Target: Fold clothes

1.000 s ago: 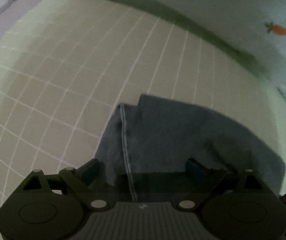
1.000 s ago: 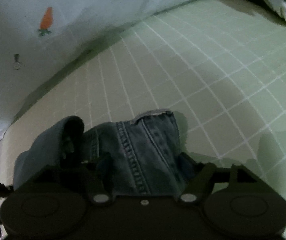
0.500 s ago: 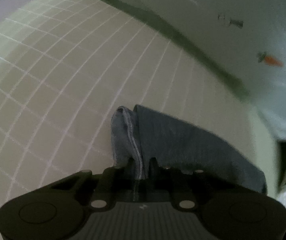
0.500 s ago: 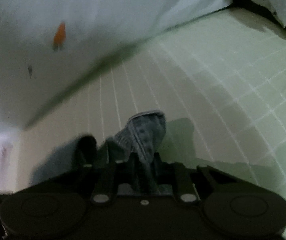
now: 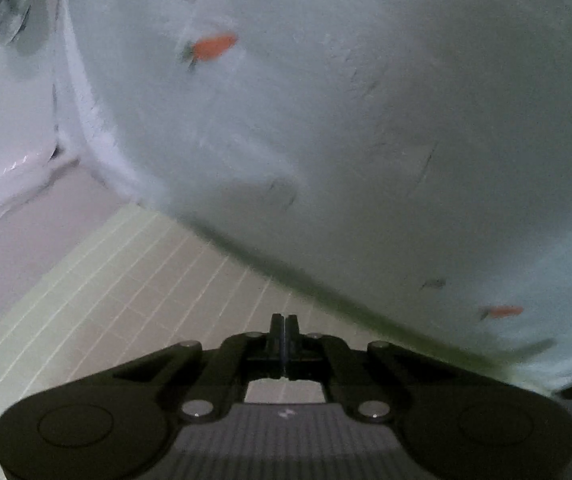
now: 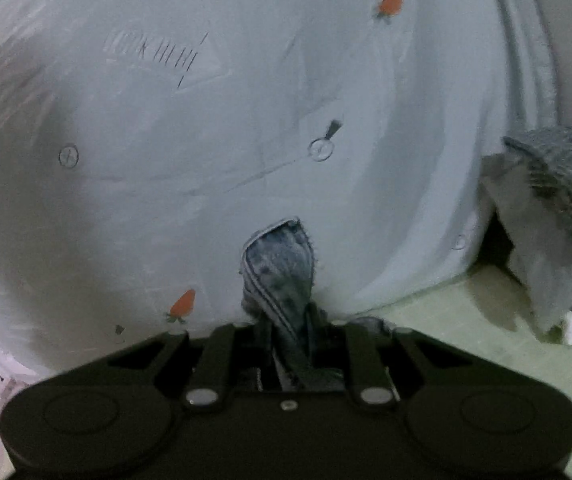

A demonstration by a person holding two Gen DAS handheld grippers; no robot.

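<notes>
In the right wrist view a bunched piece of blue denim jeans with a stitched seam sticks up from between the fingers. My right gripper is shut on it and raised, facing the white sheet. In the left wrist view my left gripper has its two fingertips pressed together. No denim shows around them, and only the mat is seen through the gap under the fingers. The rest of the jeans is hidden below both grippers.
A pale green grid mat covers the surface below. Behind it hangs a white sheet printed with small orange carrots. A heap of grey and white clothes lies at the right on the mat.
Both grippers have lifted and tilted up towards the sheet. The denim that filled the left view is gone from it. The right gripper keeps hold of the bunched denim.
</notes>
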